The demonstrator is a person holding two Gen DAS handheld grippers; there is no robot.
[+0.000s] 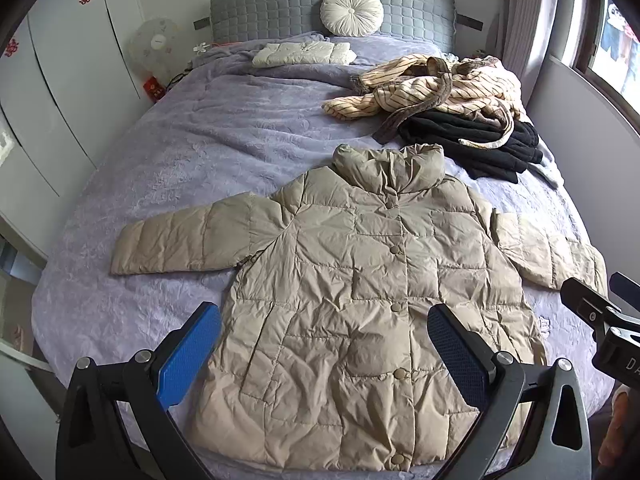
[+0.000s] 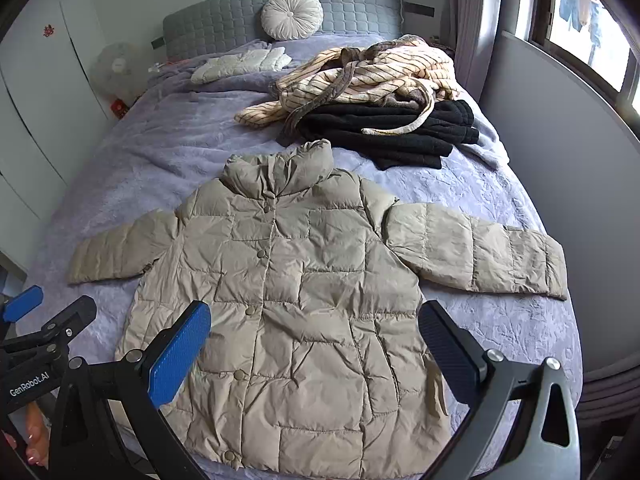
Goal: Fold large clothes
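I look at a bedroom with a wide bed (image 1: pixel 168 152) covered by a lilac blanket, a grey quilted headboard (image 1: pixel 280 8) at 12 o'clock and a window (image 2: pixel 580 20) at 2 o'clock.

My left gripper (image 1: pixel 324 356) hangs above the lower part of the jacket, jaws spread wide, nothing between them. One finger has a blue pad (image 1: pixel 190 356), the other a dark pad (image 1: pixel 456 352). My right gripper (image 2: pixel 314 354) is the same: jaws wide apart, empty, above the hem area of the jacket. In the left wrist view I see the right gripper at 3 o'clock, and in the right wrist view the left one appears at 9 o'clock, with fingertips of a hand (image 2: pixel 34 440) below it.

The beige puffer jacket (image 1: pixel 360 288) lies flat on the bed, front side up, buttons closed, collar toward 12 o'clock, hem toward 6 o'clock. Both sleeves are stretched out, one to 9 o'clock and one to 3 o'clock.

Beyond the collar, toward 1 o'clock, lies a pile: a striped cream garment (image 1: pixel 432 84) on top of a folded black garment (image 1: pixel 472 140). Near the headboard there is a folded white jacket (image 1: pixel 304 54) and a round white cushion (image 1: pixel 352 12). A fan (image 1: pixel 154 46) stands at 10 o'clock beside the white wardrobe (image 1: pixel 60 80).
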